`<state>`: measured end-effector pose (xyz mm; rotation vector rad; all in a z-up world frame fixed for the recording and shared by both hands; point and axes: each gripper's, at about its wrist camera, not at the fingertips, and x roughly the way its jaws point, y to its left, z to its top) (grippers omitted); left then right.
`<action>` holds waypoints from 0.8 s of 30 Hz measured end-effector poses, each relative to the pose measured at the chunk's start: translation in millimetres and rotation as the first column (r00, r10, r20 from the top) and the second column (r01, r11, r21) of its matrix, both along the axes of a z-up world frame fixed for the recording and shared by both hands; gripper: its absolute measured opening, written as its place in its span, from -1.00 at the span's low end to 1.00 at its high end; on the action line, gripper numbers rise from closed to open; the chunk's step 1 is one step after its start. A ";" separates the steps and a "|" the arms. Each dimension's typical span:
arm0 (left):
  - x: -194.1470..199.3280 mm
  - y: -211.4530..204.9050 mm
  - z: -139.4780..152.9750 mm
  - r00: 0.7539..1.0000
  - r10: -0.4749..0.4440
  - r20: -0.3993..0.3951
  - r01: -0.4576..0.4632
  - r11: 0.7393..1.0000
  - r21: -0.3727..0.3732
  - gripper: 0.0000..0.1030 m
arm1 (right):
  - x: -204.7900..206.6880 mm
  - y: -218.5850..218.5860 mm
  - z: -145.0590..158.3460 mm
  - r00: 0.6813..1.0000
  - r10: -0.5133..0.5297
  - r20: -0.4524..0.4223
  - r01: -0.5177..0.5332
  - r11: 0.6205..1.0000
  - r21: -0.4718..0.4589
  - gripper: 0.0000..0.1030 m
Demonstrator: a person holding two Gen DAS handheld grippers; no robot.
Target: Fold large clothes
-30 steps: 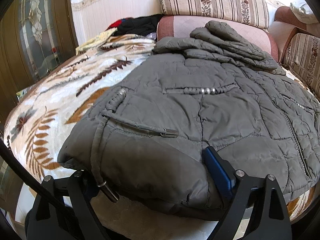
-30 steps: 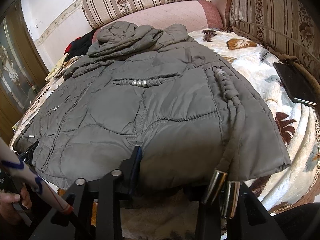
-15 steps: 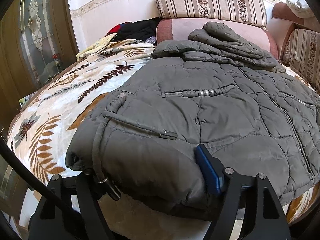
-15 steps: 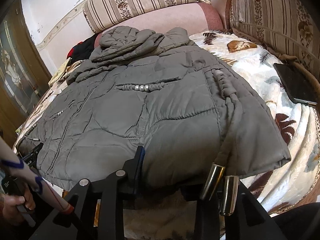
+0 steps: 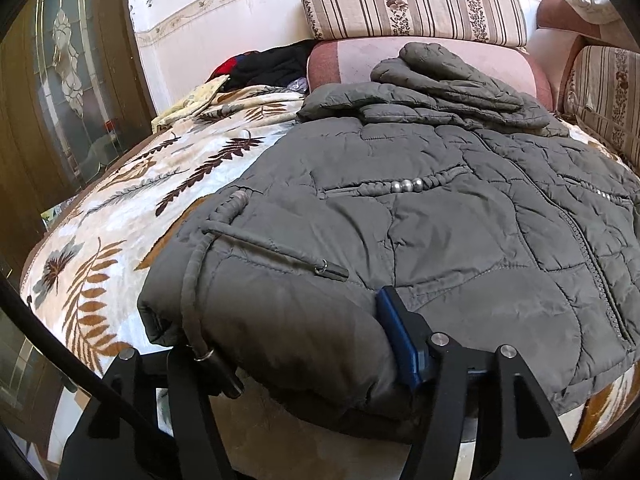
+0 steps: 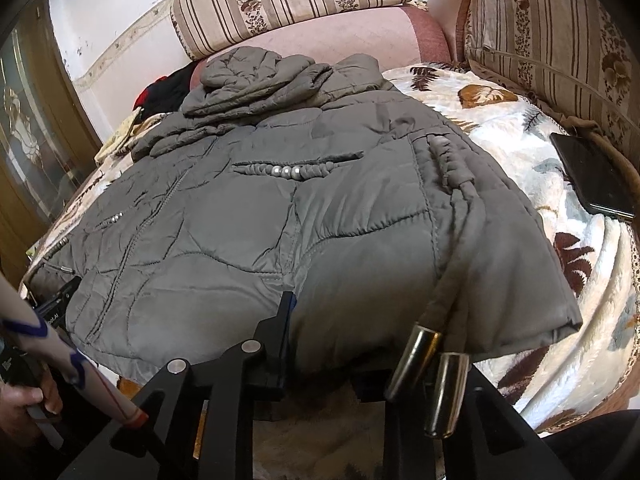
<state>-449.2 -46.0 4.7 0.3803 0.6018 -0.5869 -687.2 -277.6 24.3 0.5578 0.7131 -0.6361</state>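
Grey quilted jacket [image 5: 440,232] lies spread flat, front up, across a bed under a leaf-print blanket [image 5: 132,216]; its hem runs along the near edge of the bed, and its sleeves and hood [image 6: 256,80] are folded in a heap at the far end against a pink bolster [image 6: 340,40]. Front zip [image 5: 592,264] closed. A beaded pocket trim [image 6: 288,170] crosses the chest. Braided drawcords hang from both sides of the hem: on the left side one cord [image 5: 192,280] drops over the edge; on the right side two metal cord tips [image 6: 436,368] dangle just in front of the camera. Left gripper [image 5: 304,344]: jaws have just been closing and now bracket the hem's left corner, blue pad pressed into the padded fabric on one side, other finger hidden under the bunched hem, so it holds the hem at a medium width. Right gripper [image 6: 340,344]: narrow, closed on the hem near the right corner, one finger [image 6: 280,328] visible against the fabric, the other hidden beneath it. In the right wrist view a hand [image 6: 24,412] and patterned sleeve [image 6: 48,344] show at the left margin, holding the left gripper's handle. Striped floral cushions [image 5: 412,4] stand behind the bolster and along the bed's right edge. A dark phone [image 6: 592,176] lies on the blanket by the right edge, well apart from the jacket. Dark and red clothes [image 5: 264,64] are piled at the far left corner.
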 end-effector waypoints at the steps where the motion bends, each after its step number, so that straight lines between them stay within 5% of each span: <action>1: 0.1 0.2 0.1 1.000 -0.001 -0.002 0.001 1.000 -0.002 0.19 | 0.1 -0.2 -0.7 1.000 0.001 -0.004 -0.001 1.000 0.002 -0.42; 12: -1.7 0.5 -0.6 1.000 -0.006 -0.009 0.006 1.000 -0.007 0.10 | -2.7 -1.0 -2.0 1.000 0.001 -0.010 -0.001 1.000 0.003 -0.36; 17: -2.4 3.4 2.6 1.000 -0.026 -0.012 0.026 0.999 -0.041 -0.29 | -5.8 0.5 2.3 1.000 0.005 0.020 -0.005 1.000 -0.011 -0.56; 24: -4.2 4.9 4.2 0.999 -0.034 -0.003 0.034 0.998 -0.045 -0.38 | -6.2 2.6 5.3 1.000 0.001 0.030 -0.001 1.000 -0.013 -0.59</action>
